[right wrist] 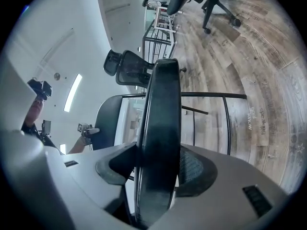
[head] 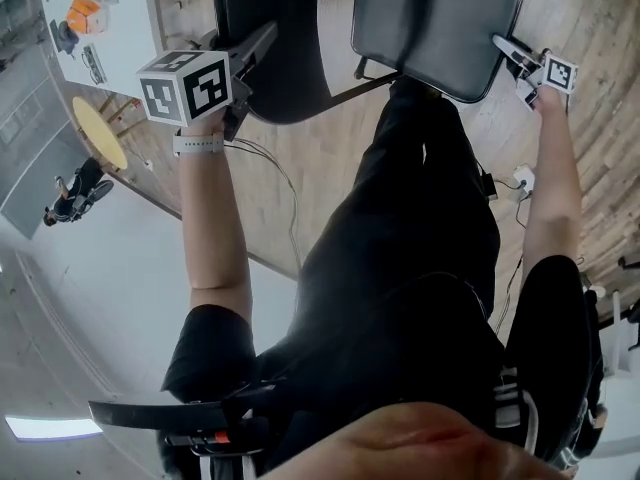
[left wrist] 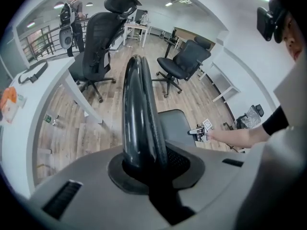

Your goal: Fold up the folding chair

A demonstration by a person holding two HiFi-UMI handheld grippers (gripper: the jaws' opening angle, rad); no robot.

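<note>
In the head view the folding chair stands in front of me, its black backrest (head: 285, 38) at upper left and its dark grey seat (head: 430, 18) at upper right. My left gripper (head: 250, 56), under its marker cube, is shut on the backrest's top edge, and in the left gripper view (left wrist: 144, 162) that glossy black edge (left wrist: 139, 109) fills the jaws. My right gripper (head: 512, 58) holds the seat's right-hand rim. In the right gripper view (right wrist: 158, 176) the seat's edge (right wrist: 163, 119) runs upright between the jaws and is pressed by them.
A white table (head: 110, 28) with an orange object (head: 85, 13) stands to the left, with a round yellow stool (head: 100, 133) below it. Cables (head: 285, 188) lie on the wooden floor. Office chairs (left wrist: 98, 37) (left wrist: 184, 61) and a person (left wrist: 72, 13) are further off.
</note>
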